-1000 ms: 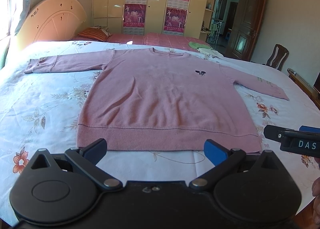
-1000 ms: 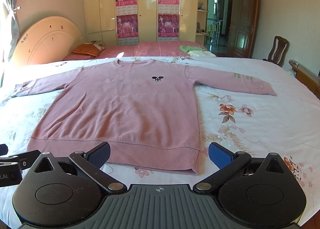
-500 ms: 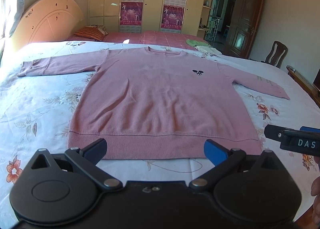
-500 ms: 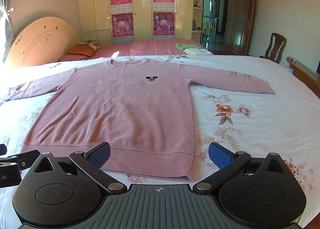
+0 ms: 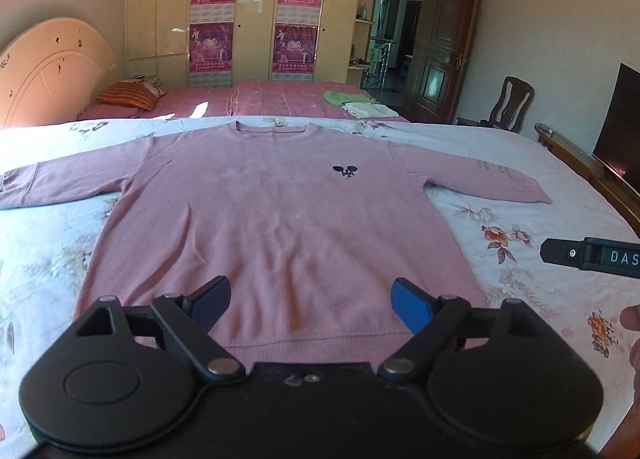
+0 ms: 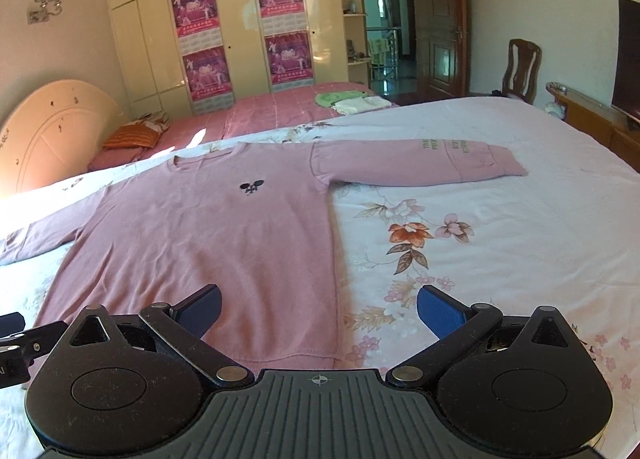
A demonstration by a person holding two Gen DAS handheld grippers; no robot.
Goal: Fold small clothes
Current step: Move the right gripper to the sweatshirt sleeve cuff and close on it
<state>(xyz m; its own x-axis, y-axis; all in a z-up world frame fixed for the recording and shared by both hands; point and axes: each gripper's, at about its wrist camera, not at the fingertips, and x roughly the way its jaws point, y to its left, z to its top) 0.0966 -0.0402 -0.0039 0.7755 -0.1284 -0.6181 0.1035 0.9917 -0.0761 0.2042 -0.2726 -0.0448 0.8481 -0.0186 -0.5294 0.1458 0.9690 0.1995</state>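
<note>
Sweater (image 5: 280,219) lies flat on the bedsheet (image 5: 540,227), sleeves spread. Left gripper (image 5: 310,301), jaws apart but just narrowing, and right gripper (image 6: 318,309), spread wide, both hover over the sweater's hem, gripping nothing.

left hand-held gripper (image 5: 310,301): jaws apart, just been closing, nothing gripped | right hand-held gripper (image 6: 318,309): jaws apart

Pink sweater (image 5: 280,227) flat on floral bedsheet, front up, sleeves spread, unfolded.
</note>
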